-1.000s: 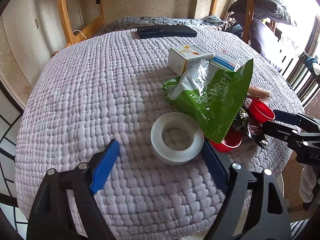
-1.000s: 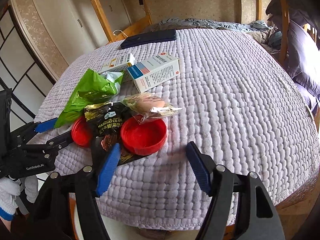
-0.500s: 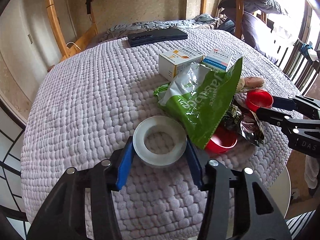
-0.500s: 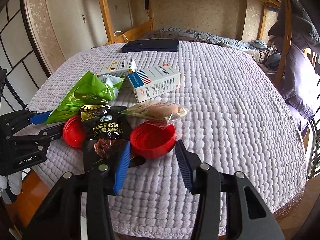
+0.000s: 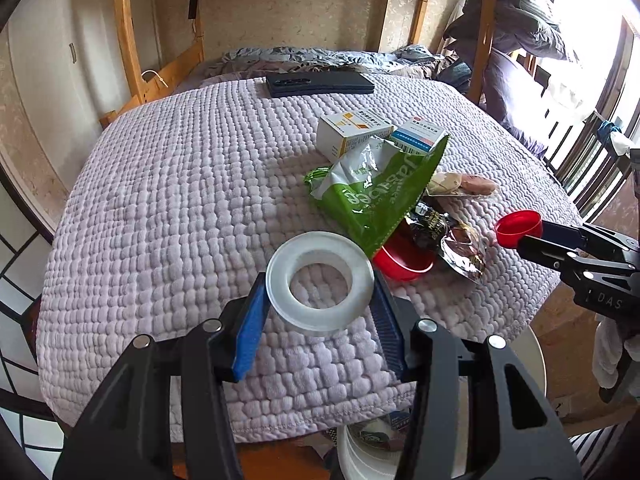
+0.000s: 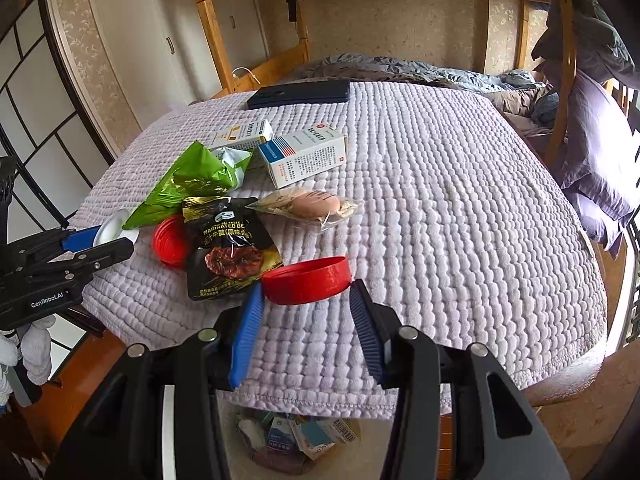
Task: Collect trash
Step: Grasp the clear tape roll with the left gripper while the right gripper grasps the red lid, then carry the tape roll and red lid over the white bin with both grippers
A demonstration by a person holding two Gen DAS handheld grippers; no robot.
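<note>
My left gripper [image 5: 318, 316] is shut on a clear tape roll [image 5: 320, 280] and holds it above the near edge of the lilac blanket [image 5: 168, 200]. My right gripper [image 6: 306, 312] is shut on a red lid [image 6: 306, 280], lifted off the blanket; it also shows in the left wrist view [image 5: 518, 228]. On the blanket lie a green snack bag [image 5: 380, 196], a black marinated-beef pouch [image 6: 228, 248], a second red lid [image 6: 170, 240], and a clear wrapped snack [image 6: 312, 204].
Two medicine boxes [image 6: 308, 152] and a dark phone [image 6: 300, 94] lie farther back. A white bin with trash [image 6: 296, 436] stands on the floor below the table edge. Wooden bunk posts [image 5: 124, 28] and bedding are behind.
Both grippers closed from open: the left onto the tape roll, the right onto the red lid. Both have lifted and pulled back toward the table's near edge.
</note>
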